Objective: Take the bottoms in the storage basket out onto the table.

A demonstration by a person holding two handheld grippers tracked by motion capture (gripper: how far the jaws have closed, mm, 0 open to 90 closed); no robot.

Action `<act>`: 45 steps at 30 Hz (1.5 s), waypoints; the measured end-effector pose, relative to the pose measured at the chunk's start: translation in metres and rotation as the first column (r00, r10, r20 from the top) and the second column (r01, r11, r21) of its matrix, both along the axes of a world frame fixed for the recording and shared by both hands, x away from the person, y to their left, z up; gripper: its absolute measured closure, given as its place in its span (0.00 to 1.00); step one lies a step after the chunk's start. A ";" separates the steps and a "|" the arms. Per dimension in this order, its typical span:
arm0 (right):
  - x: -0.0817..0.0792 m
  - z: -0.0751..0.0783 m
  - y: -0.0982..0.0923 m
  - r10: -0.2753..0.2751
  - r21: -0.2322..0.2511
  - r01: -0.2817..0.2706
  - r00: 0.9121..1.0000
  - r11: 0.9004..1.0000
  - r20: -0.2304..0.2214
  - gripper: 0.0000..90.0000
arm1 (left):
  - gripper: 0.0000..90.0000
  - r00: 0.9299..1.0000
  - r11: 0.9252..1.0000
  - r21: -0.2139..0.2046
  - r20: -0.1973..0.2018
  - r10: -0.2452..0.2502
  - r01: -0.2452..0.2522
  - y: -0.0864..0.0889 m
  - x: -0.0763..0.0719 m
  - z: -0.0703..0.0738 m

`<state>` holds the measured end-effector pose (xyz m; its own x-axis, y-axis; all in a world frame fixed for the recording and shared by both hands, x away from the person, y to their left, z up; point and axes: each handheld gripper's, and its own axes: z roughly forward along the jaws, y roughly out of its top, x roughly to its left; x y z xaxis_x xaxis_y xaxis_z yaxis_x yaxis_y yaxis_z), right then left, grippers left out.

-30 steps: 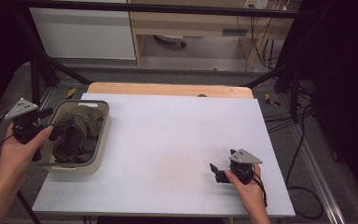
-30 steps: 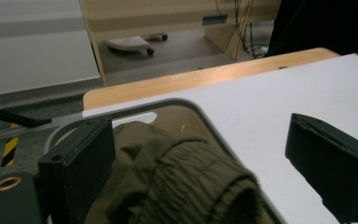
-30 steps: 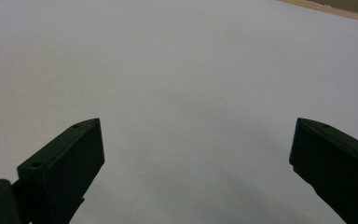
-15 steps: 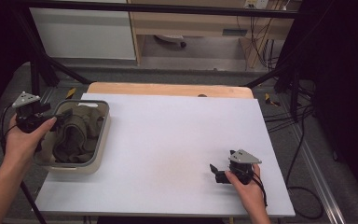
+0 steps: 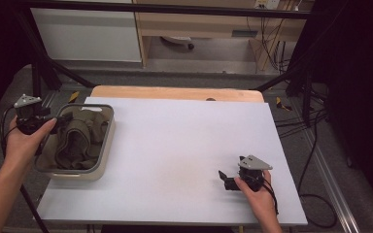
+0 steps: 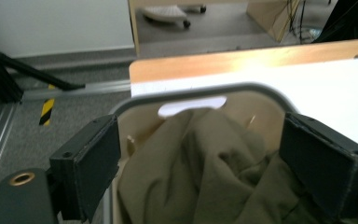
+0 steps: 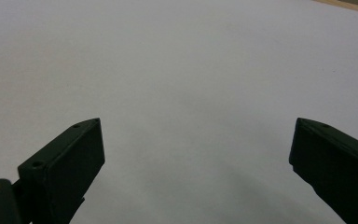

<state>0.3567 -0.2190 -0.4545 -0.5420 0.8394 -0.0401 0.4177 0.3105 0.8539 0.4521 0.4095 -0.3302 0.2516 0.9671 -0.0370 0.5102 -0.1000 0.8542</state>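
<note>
My left gripper (image 5: 60, 118) hangs at the left rim of the grey bin (image 5: 108, 139), at the table's left edge, with its 2 jaws spread wide and nothing between them. They have just been closing a little. The olive cloth (image 6: 200, 177) lies crumpled inside the bin, just ahead of my pads. To do this well, I should dip lower into a raised fold near the middle, keep clear of the bin wall, and pinch only fabric. My right gripper (image 5: 227, 178) rests low on the white table (image 5: 184, 141), near right, jaws wide apart and empty.
</note>
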 end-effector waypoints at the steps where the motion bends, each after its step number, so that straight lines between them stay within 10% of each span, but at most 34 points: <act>1: 0.001 -0.001 0.001 0.000 -0.001 0.000 1.000 1.000 -0.001 0.04 | 0.14 1.000 1.000 -0.001 -0.006 0.007 -0.007 0.001 0.001 -0.002; 12: 0.000 0.000 0.001 0.003 -0.002 -0.003 1.000 1.000 -0.003 0.04 | 0.12 0.995 0.999 -0.009 -0.093 -0.043 0.043 -0.008 0.007 -0.020; 28: 0.000 -0.002 0.003 0.031 0.001 -0.031 0.999 1.000 -0.030 0.04 | 0.05 0.962 0.997 0.012 -0.264 -0.067 0.073 -0.033 0.025 -0.060; 45: 0.001 -0.004 0.007 0.049 -0.019 -0.050 0.998 0.999 -0.039 0.03 | 0.00 0.936 0.998 0.015 -0.349 -0.048 0.057 -0.032 0.032 -0.080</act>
<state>0.3575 -0.2121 -0.4580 -0.5845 0.8106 -0.0345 0.4339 0.3482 0.8309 0.4845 0.3774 -0.4099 0.2773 0.9547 -0.1082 0.7691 -0.1530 0.6205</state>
